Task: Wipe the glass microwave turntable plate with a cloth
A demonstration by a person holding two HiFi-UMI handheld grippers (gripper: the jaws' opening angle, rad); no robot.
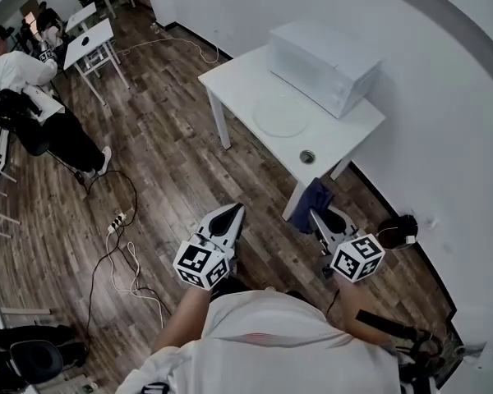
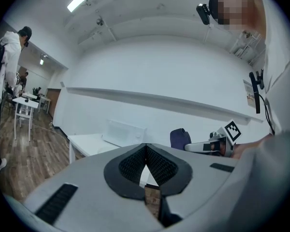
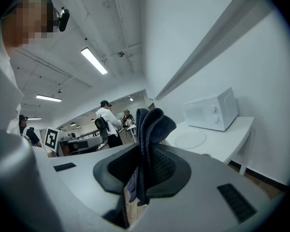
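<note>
While the right gripper (image 3: 146,151) has its fingers (image 3: 168,167) clenched on a dark blue cloth (image 3: 153,123), the folds bunch up above the pads and a scrap of fabric hangs below them. Over on the left gripper (image 2: 146,153), the fingers (image 2: 160,167) are pressed together at the tips, nothing between them. Both grippers are held up in front of the person, side by side and apart, well short of the tabletop (image 1: 238,79). Out ahead, the glass turntable plate (image 1: 281,115) lies flat on that white tabletop, just in front of the white microwave (image 1: 324,56), door closed. A small round object (image 1: 307,157) sits nearer the tabletop's front edge, apart from the plate. The cloth is in the air, well apart from the plate. Below is the wood floor (image 1: 172,162), with a power strip (image 1: 115,220) and its cables off to the left, and a person in a white top (image 1: 16,71) further back by other small tables.
</note>
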